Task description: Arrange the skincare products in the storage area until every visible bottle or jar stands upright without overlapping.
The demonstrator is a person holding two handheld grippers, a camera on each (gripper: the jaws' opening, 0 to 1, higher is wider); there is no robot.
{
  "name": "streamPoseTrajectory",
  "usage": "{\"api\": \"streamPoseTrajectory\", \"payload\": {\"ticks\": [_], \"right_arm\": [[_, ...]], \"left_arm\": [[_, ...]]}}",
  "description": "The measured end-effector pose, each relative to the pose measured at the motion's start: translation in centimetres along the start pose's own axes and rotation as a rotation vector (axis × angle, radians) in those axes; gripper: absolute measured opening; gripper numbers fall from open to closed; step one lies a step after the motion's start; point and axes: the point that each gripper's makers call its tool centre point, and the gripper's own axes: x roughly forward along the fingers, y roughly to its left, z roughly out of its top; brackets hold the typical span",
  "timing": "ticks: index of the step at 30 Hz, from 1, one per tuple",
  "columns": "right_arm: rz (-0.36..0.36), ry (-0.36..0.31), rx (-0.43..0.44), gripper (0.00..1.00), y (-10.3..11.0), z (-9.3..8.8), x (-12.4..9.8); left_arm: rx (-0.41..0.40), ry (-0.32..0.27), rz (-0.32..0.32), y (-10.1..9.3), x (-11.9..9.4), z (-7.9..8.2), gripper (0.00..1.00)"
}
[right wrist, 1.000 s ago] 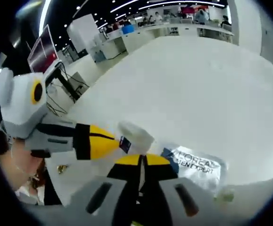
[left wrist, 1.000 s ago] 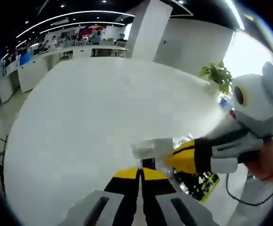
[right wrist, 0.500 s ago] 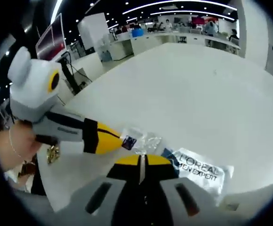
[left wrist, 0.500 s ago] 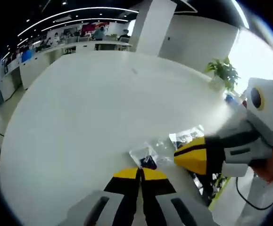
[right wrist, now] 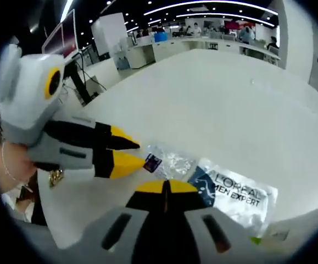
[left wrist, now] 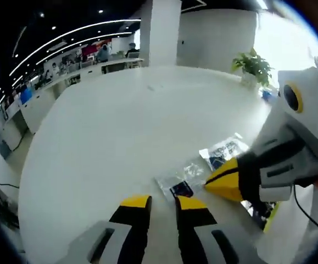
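My left gripper stood released, its yellow-tipped jaws parted just short of a small clear sachet lying flat near the near edge of the white worktop. My right gripper was clenched, jaws together on nothing I could see, touching the near side of that sachet and the L'Oréal Men Expert sachet beside it. Farther off, a potted plant stood at the worktop's far edge.

l'oréal sachet on white table
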Motion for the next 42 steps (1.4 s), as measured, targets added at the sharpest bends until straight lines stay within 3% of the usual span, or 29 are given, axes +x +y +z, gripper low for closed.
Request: {"api": "streamPoseTrajectory", "payload": {"ticks": [3,9,15,16,19,23,28,31,32,33,38,42], "right_arm": [[0.001,0.003,0.008,0.02,0.0,0.0,0.0],[0.008,0.010,0.013,0.02,0.0,0.0,0.1],[0.012,0.032,-0.013,0.04,0.3,0.1,-0.3],[0.016,0.021,-0.031,0.04,0.5,0.4,-0.5],[0.067,-0.113,-0.028,0.03,1.6,2.8,-1.7],[0.161,-0.171,0.030,0.04,3.3,4.4,-3.4],[0.245,-0.183,0.008,0.09,6.1,4.3,-4.4],[0.303,-0.164,-0.002,0.10,8.2,2.9,-4.6],[0.313,-0.163,0.006,0.11,8.6,2.6,-4.7],[0.332,-0.166,0.024,0.11,9.2,2.1,-4.8],[0.365,-0.148,0.066,0.12,10.9,0.3,-4.8],[0.369,-0.123,0.068,0.12,11.7,-0.6,-4.9]], "left_arm": [[-0.044,0.018,0.000,0.5,-0.8,-0.1,0.26],[-0.082,-0.114,0.050,2.6,-4.5,2.4,0.26],[-0.072,-0.195,0.063,3.8,-9.3,3.0,0.26],[-0.081,-0.217,0.075,4.2,-10.2,3.1,0.26],[-0.062,-0.235,0.091,4.6,-11.8,2.9,0.25],[-0.012,-0.239,0.115,4.9,-14.0,2.2,0.25],[-0.104,-0.209,0.136,5.9,-16.5,-1.5,0.23],[-0.208,-0.141,0.166,6.6,-17.4,-6.3,0.21],[-0.214,-0.129,0.170,6.6,-17.5,-6.9,0.20],[-0.239,-0.087,0.171,6.3,-17.6,-9.1,0.18],[-0.330,-0.047,0.176,5.3,-17.7,-12.4,0.17],[-0.377,-0.040,0.245,5.9,-18.1,-13.9,0.23]]}}
